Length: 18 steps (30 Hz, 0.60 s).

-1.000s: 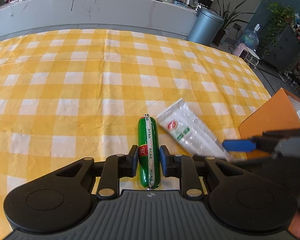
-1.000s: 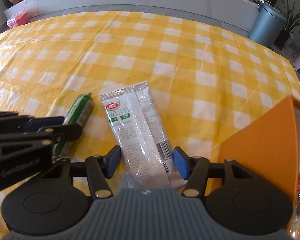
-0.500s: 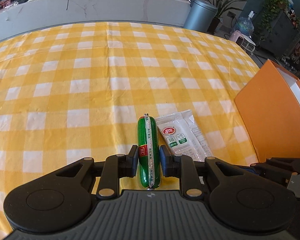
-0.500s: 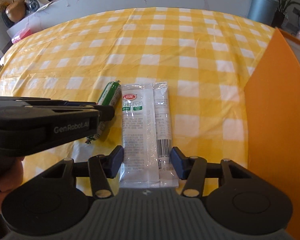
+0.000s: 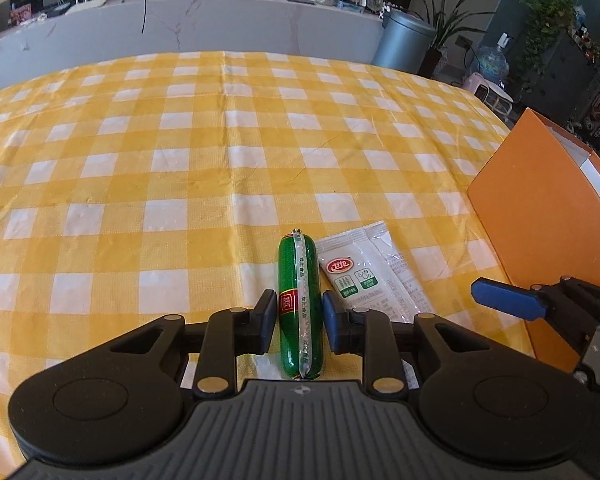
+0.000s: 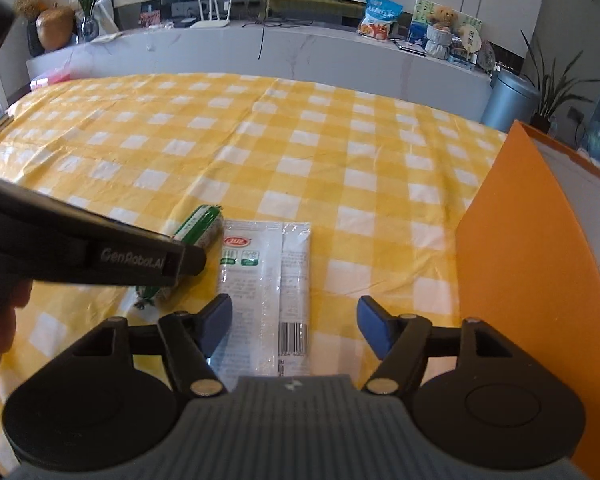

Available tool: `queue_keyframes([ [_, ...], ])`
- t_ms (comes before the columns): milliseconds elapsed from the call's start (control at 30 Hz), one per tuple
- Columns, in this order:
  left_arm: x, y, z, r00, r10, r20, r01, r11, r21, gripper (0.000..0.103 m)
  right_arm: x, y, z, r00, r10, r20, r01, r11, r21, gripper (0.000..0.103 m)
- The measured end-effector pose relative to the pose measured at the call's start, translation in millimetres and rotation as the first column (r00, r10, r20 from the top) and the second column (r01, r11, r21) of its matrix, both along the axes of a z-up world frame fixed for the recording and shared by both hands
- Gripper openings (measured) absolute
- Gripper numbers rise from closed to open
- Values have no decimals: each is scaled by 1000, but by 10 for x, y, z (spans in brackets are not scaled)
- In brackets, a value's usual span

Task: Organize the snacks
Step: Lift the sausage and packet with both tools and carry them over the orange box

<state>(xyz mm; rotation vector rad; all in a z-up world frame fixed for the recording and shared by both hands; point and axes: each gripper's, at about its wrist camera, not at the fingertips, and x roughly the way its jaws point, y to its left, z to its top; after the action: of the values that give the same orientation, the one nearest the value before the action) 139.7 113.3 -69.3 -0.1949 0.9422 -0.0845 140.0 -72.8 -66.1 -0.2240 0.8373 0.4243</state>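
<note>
A green sausage (image 5: 300,280) lies lengthwise between the pads of my left gripper (image 5: 300,320), which still touch its sides as the jaws are opening. Right beside it lies a clear white snack packet (image 5: 364,276). In the right wrist view that packet (image 6: 266,272) rests flat on the cloth between the pads of my right gripper (image 6: 296,320). Those jaws are opening, and the right pad stands well off the packet. The sausage (image 6: 202,224) shows at the left, partly hidden by the left gripper's black body (image 6: 100,252).
An open orange box (image 5: 540,208) stands upright at the table's right edge, close to the right gripper's blue fingertip (image 5: 508,300). The yellow checked tablecloth (image 6: 300,140) covers the table. Behind it are a white counter and a grey bin (image 5: 404,44).
The right gripper's jaws have spread wide and let the packet go onto the cloth. The left gripper's pads have eased slightly apart around the sausage. Both grippers shifted toward the orange box.
</note>
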Motion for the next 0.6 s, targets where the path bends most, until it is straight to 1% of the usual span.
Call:
queue_keyframes([
  [100, -78, -11, -22, 999, 1, 38, -1, 1000, 8, 31, 63, -115, -83, 998, -37, -50, 42, 993, 107, 71],
  [167, -128, -3, -29, 998, 3, 55, -4, 1000, 11, 31, 71, -123, -136, 998, -38, -56, 46, 987, 152, 71],
  [233, -156, -2, -32, 998, -2, 67, 1, 1000, 14, 31, 47, -80, -176, 999, -27, -25, 31, 989, 148, 72],
  [300, -173, -21, -37, 997, -13, 81, 11, 1000, 28, 32, 9, -21, -200, 1000, 7, 6, -8, 991, 131, 72],
  [400, -157, -35, -34, 997, -12, 82, 10, 999, 32, 36, -93, 79, -220, 998, 55, 36, -58, 994, 96, 73],
  [433, -142, -45, -34, 997, -13, 80, 10, 999, 32, 36, -135, 113, -226, 996, 71, 47, -74, 994, 84, 73],
  [500, -124, -93, -29, 997, -24, 79, 20, 998, 59, 36, -203, 141, -236, 996, 67, 67, -72, 995, 72, 72],
  [533, -123, -120, -32, 996, -34, 79, 28, 996, 81, 36, -205, 129, -237, 997, 52, 64, -57, 995, 83, 71],
  [567, -131, -150, -34, 996, -43, 82, 35, 994, 105, 33, -206, 122, -236, 997, 44, 68, -50, 995, 84, 68],
  [600, -144, -172, -39, 995, -52, 87, 41, 991, 125, 27, -210, 110, -235, 997, 35, 72, -41, 996, 86, 66],
])
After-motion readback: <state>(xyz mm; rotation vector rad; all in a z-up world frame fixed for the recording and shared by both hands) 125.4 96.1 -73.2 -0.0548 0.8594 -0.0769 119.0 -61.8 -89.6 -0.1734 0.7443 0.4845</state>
